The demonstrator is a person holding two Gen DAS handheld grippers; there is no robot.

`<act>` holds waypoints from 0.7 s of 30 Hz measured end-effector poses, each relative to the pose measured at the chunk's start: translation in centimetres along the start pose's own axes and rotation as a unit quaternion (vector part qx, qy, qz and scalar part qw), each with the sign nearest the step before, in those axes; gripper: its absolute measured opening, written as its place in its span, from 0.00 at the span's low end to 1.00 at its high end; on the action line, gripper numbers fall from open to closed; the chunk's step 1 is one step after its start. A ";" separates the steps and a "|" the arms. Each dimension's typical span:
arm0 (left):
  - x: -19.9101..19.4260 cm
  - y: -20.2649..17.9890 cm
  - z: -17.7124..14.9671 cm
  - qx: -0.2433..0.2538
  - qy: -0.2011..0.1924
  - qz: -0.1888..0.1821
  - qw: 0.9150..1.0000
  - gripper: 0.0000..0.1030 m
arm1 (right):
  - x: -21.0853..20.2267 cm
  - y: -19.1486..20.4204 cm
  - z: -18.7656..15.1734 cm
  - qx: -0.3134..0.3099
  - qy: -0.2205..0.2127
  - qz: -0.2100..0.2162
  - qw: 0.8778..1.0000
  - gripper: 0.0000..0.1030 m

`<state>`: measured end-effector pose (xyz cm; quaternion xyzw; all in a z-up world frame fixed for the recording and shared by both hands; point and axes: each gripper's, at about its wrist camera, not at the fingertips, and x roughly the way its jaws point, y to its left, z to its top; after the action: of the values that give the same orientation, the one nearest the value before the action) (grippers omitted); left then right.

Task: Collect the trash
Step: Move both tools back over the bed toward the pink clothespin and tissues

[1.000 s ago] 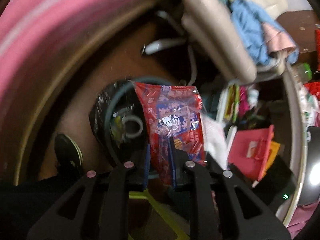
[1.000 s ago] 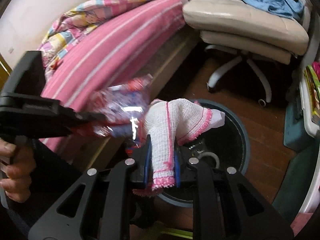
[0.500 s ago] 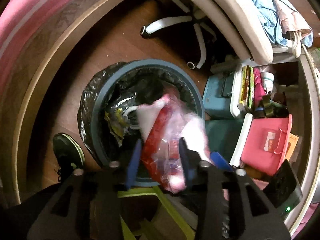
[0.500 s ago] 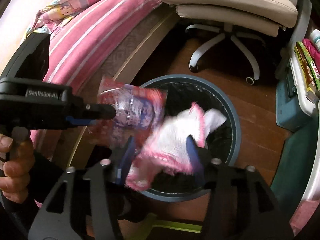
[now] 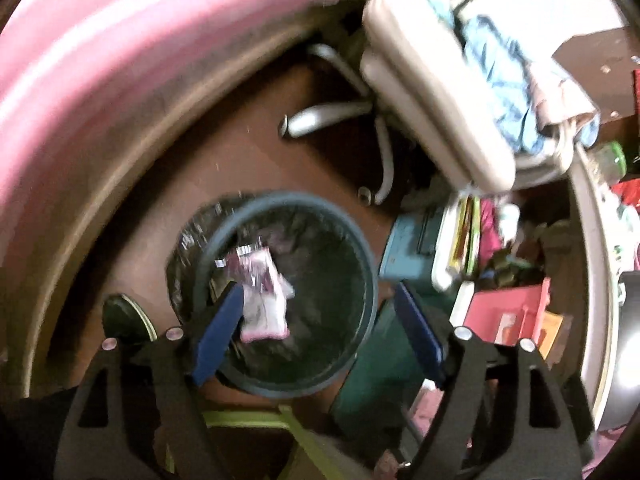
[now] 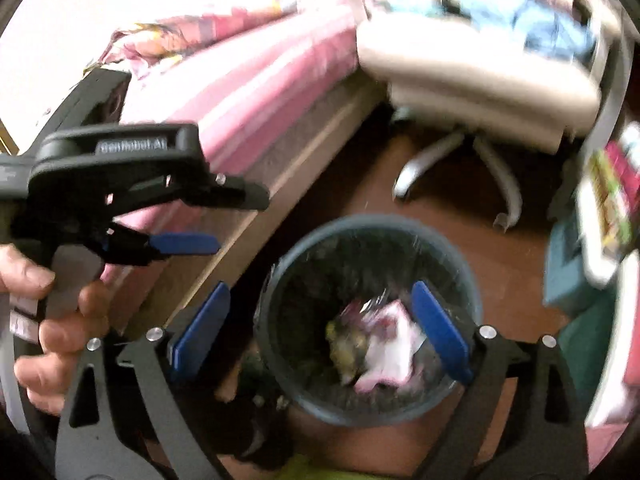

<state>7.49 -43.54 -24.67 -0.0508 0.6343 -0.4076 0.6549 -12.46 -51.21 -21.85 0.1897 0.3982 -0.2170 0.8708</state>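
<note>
Both tongs are spread wide and hold nothing. From the left wrist view, the left tongs (image 5: 318, 328) hang above a round bin (image 5: 362, 248) lined with a black bag, and a pink-and-white cloth (image 5: 266, 312) lies inside it with a shiny wrapper (image 5: 250, 264) just beside, both below and between the blue pads, nearer the left pad (image 5: 218, 332). From the right wrist view, the right tongs (image 6: 320, 332) frame the same bin (image 6: 464, 268); the cloth (image 6: 390, 350) sits at its bottom close to the right pad (image 6: 438, 330). An office chair (image 6: 472, 76) stands beyond, a pink bed (image 6: 256, 80) alongside.
</note>
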 end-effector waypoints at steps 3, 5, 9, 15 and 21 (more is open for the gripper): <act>-3.9 0.3 0.0 -0.014 -0.056 -0.025 0.998 0.81 | -1.9 2.8 1.6 -0.043 -0.045 -0.031 0.998 0.89; -6.6 0.7 0.0 -0.024 -0.093 -0.039 0.995 0.83 | -3.0 4.4 2.9 -0.059 -0.067 -0.017 0.996 0.89; -13.1 1.6 0.0 -0.025 -0.181 -0.033 0.983 0.84 | -5.2 7.5 5.3 -0.076 -0.112 0.021 0.991 0.89; -23.4 6.5 -0.1 -0.042 -0.291 -0.026 0.955 0.87 | -7.8 14.4 10.0 -0.084 -0.170 0.074 0.979 0.89; -30.2 14.2 -2.1 -0.095 -0.360 0.008 0.928 0.87 | -7.6 21.9 13.9 -0.074 -0.146 0.155 0.974 0.89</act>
<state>16.48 -15.07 -9.52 -0.2509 0.3917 -0.2943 0.8349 3.18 -38.20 -4.04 0.1502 0.2472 -0.0748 0.9543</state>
